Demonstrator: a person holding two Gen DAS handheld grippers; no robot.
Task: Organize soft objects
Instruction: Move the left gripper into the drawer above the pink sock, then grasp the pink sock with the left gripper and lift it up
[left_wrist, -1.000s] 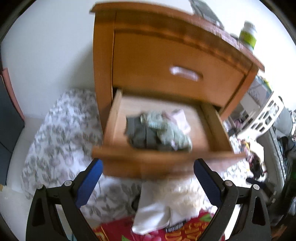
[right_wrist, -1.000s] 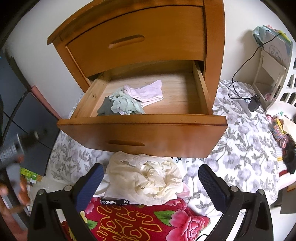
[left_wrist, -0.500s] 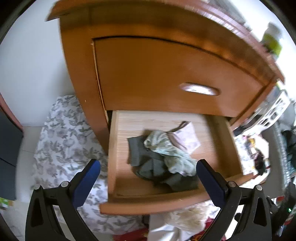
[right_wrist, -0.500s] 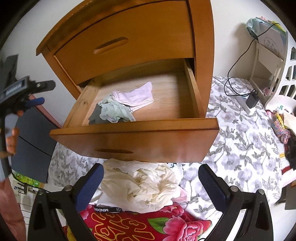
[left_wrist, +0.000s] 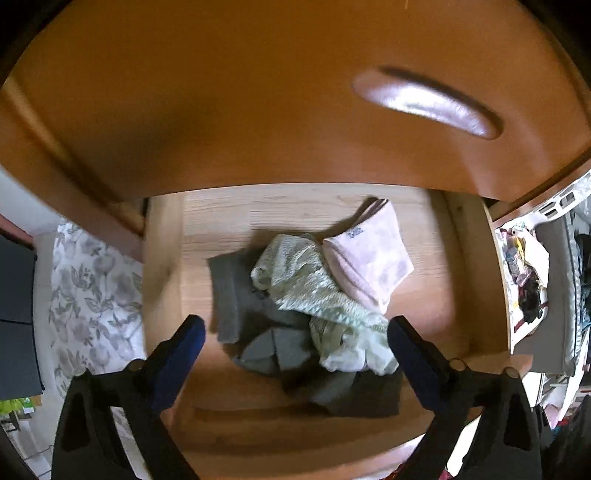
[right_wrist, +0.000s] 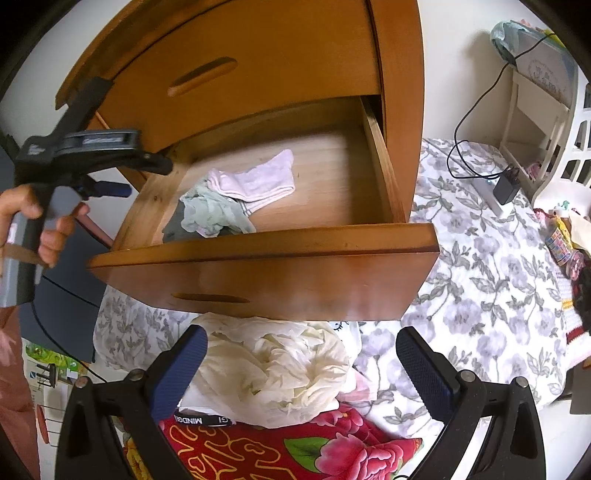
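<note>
The lower drawer (right_wrist: 258, 269) of a wooden nightstand stands pulled out. In it lie a pink sock (left_wrist: 369, 258), a pale green cloth (left_wrist: 314, 295) and a grey garment (left_wrist: 266, 332), piled together at the left; they also show in the right wrist view (right_wrist: 221, 210). My left gripper (left_wrist: 293, 332) is open and empty, hovering over the pile inside the drawer. My right gripper (right_wrist: 301, 350) is open and empty, above a crumpled cream garment (right_wrist: 280, 369) on the bed below the drawer front.
The shut upper drawer (left_wrist: 295, 92) overhangs close above the left gripper. A red floral blanket (right_wrist: 295, 443) and a grey floral sheet (right_wrist: 480, 277) cover the bed. A charger and cable (right_wrist: 506, 184) lie at the right, by a white shelf (right_wrist: 535, 110).
My left gripper has moved up and forward from in front of the drawer to over the clothes inside it. My right gripper has stayed nearly still, open.
</note>
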